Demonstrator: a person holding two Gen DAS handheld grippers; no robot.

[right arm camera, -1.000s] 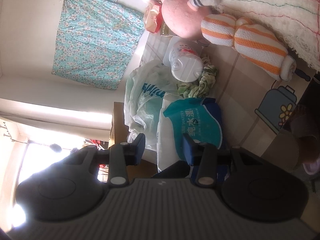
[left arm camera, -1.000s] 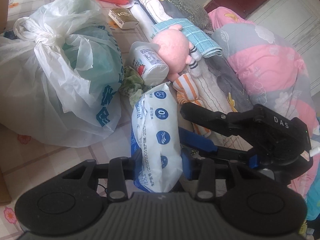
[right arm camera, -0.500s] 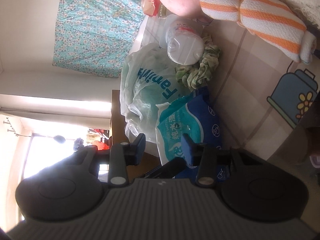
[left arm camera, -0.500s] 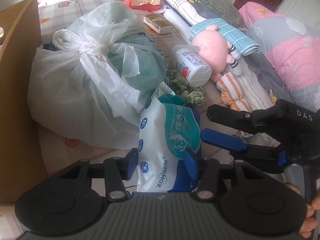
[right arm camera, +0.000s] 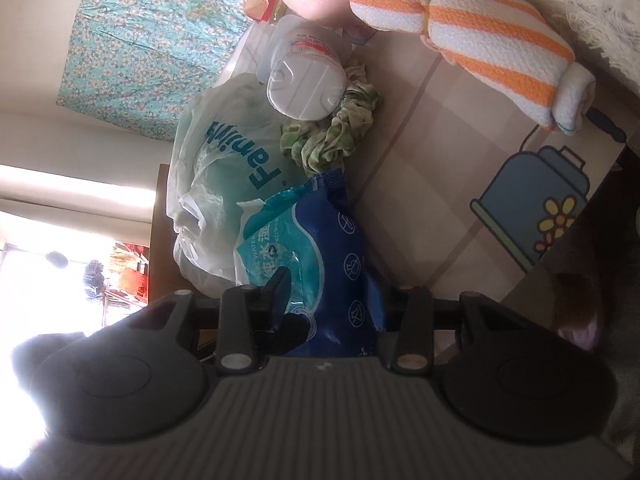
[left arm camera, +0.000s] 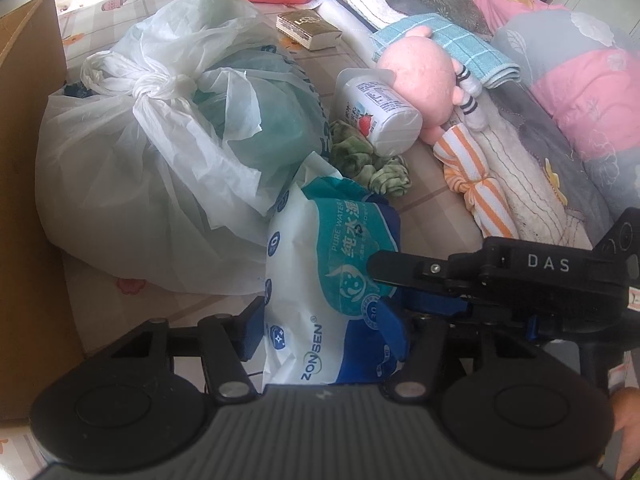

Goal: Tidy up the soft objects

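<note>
Counting one wipes pack (left arm camera: 320, 300): right gripper (right arm camera: 320, 312) jaws clamp it, left gripper (left arm camera: 324, 328) jaws opening around it.

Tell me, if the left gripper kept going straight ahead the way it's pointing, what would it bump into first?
The wet wipes pack, which already sits between the opening jaws of the left gripper. Beyond it, probably the tied white plastic bag, though depth is hard to judge.
</note>
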